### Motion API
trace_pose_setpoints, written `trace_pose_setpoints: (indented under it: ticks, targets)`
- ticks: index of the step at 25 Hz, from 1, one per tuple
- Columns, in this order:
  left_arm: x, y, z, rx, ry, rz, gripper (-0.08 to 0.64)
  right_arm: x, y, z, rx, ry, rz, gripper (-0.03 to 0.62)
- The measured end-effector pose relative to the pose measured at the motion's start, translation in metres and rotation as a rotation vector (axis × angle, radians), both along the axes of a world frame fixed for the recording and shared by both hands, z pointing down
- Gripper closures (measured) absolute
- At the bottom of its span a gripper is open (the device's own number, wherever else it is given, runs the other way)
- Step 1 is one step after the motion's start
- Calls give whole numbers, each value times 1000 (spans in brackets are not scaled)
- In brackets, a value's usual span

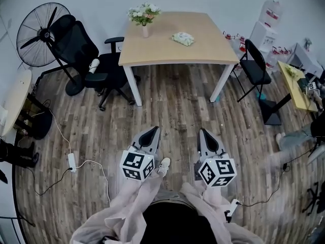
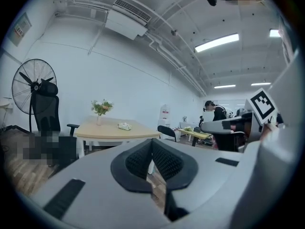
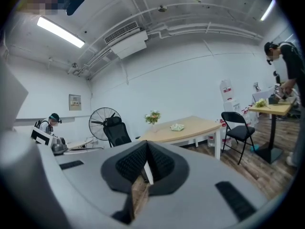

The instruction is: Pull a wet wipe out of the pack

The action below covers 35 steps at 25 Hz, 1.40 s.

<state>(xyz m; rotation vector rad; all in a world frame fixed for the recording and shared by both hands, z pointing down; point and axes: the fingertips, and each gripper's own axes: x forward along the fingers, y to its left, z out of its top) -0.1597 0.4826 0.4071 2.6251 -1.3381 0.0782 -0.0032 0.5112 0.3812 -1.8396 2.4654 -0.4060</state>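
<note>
**Head view.** The pack (image 1: 183,38) of wet wipes lies on the wooden surface (image 1: 208,52) across the room, well apart from both grippers. The left gripper (image 1: 152,131) and right gripper (image 1: 204,132) are held side by side over the plank floor (image 1: 172,100). Both point toward the surface, and both have their jaws pressed together with nothing in them.

The step in hand looks like the approach to the pack. To do it well, I would come up to the near edge between the legs and stay clear of the folding chair (image 1: 254,65) at the right. The jaws should be spread before reaching in. One gripper ought to pin the pack flat while the other nips only the top wipe at the opening and draws it up slowly. Otherwise the light pack will probably lift along with the wipe.

A vase (image 1: 145,32) at the surface's far left corner holds flowers (image 1: 143,13).

**Left gripper view.** The jaws meet tip to tip and are empty. Beyond them the pack (image 2: 125,126) rests on the surface (image 2: 105,130), to the right of the vase (image 2: 99,120). It is too small here to tell whether its flap is open or a wipe already sticks out.

**Right gripper view.** These jaws are also closed on nothing. The pack (image 3: 177,127) shows above them on the surface (image 3: 202,126), again right of the vase (image 3: 153,126) and apart from it. What is left inside the pack cannot be judged from here.
</note>
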Motion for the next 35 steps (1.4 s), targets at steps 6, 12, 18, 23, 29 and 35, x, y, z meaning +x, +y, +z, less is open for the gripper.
trace_pose_setpoints:
  ticks: [6, 12, 18, 23, 29, 35]
  targets:
    - [8, -46, 4, -21, 4, 1, 549, 6, -41, 4, -13, 12, 4, 581]
    - [19, -88, 5, -30, 5, 22, 549, 21, -80, 4, -24, 4, 38, 581]
    - [23, -134, 0, -35, 13, 36, 549, 25, -122, 3, -45, 17, 50, 581]
    - [27, -167, -1, -35, 9, 51, 549, 26, -151, 3, -42, 15, 62, 581]
    - [31, -204, 4, -47, 5, 70, 549, 29, -184, 9, -66, 28, 79, 581]
    - [32, -235, 5, -42, 13, 93, 549, 33, -213, 9, -61, 38, 104, 581]
